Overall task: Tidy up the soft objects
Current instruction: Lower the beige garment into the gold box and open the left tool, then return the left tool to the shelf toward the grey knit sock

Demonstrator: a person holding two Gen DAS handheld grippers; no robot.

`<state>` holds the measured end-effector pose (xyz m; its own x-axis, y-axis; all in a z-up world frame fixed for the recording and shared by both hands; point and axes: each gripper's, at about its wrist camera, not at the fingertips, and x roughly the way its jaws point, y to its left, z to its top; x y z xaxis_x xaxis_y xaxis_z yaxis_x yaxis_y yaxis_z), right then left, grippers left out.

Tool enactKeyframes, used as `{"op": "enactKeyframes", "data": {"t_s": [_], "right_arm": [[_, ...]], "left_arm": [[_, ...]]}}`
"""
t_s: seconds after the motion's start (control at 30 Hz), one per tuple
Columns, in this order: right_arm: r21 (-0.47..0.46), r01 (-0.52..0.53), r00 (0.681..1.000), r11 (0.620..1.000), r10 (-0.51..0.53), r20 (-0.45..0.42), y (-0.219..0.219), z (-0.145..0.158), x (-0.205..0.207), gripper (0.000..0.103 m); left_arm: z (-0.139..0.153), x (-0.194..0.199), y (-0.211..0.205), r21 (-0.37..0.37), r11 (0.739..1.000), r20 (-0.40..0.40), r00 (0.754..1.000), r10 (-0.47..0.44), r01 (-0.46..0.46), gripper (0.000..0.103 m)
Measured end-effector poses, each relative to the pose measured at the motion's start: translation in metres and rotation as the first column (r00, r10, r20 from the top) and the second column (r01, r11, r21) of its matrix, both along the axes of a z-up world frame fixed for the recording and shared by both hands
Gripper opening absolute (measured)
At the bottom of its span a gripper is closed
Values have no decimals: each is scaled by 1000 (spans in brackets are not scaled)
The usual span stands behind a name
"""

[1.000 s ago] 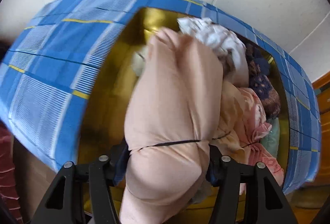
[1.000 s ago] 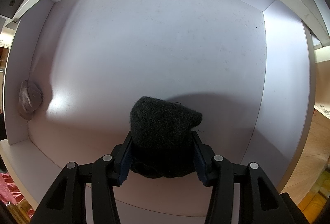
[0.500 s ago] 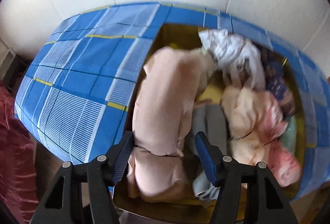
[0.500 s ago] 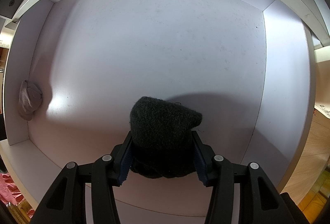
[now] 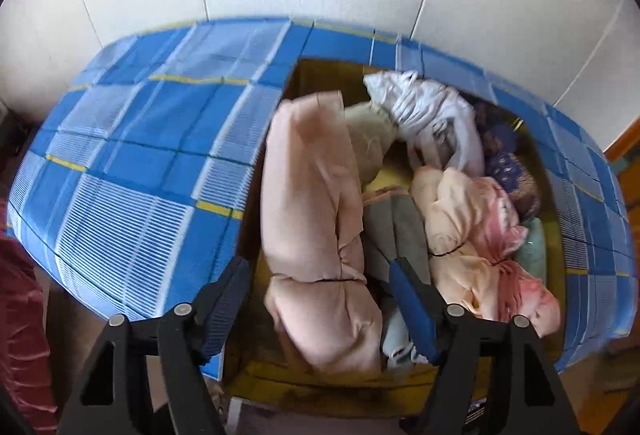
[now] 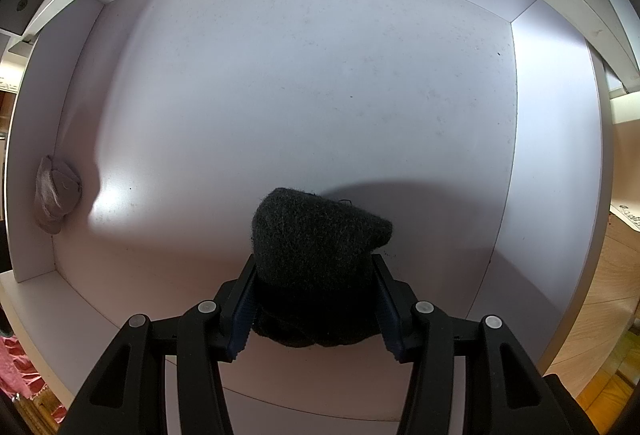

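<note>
White wall panels stand behind a blue plaid storage box (image 5: 132, 171) in the left wrist view, and its open top shows a yellow lining with many soft things heaped inside. A long pale pink bundle (image 5: 316, 219) lies along the left side of the opening, tied by a thin dark band. Beside it are a grey-green cloth (image 5: 394, 231), a white cloth (image 5: 428, 115) at the back, a peach and pink bundle (image 5: 476, 231) and a dark patterned cloth (image 5: 512, 175) near the right wall.

The left tongs (image 5: 320, 307) are spread wide above the near end of the pink bundle and hold nothing. The right tongs (image 6: 314, 309) are closed upon a dark woolly item (image 6: 316, 251), which rests low on the floor of a white shelf compartment (image 6: 320, 75). A small grey-beige soft item (image 6: 56, 191) sits already at the left wall of this compartment, well apart from the dark one.

The task seems only at its early part: one piece is stored on the shelf, a second is being set there, and the box is full.

Compared with one second ago, the left tongs no longer squeeze the pink bundle; it now lies in the box and the camera is further back from it. The right side shows no change; the dark item is in the same place and grip.
</note>
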<state>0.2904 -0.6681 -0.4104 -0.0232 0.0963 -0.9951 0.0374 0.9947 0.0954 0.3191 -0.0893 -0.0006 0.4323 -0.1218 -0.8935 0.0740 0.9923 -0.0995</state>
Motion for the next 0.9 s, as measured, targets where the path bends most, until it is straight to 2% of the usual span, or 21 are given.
{"op": "enactKeyframes", "data": {"t_s": [0.1,0.3,0.63,0.9], "right_arm": [[-1,-1,1000,1000,1,0,0,0,0,52],[-1,-3,1000,1000,3,2,0,0,0,53],[-11,-10,1000,1000,10,5,1,1,-2,54],[-11,-9,1000,1000,9,5,1,1,-2,54]], "left_arm": [[12,-16,1,10,999,58,998,-36,36,80],[17,-46,8,12,994,132,985,-106,106,81],[17,-93,10,106,981,179,967,-181,164,81],[15,-136,0,135,965,208,946,-249,224,82]]}}
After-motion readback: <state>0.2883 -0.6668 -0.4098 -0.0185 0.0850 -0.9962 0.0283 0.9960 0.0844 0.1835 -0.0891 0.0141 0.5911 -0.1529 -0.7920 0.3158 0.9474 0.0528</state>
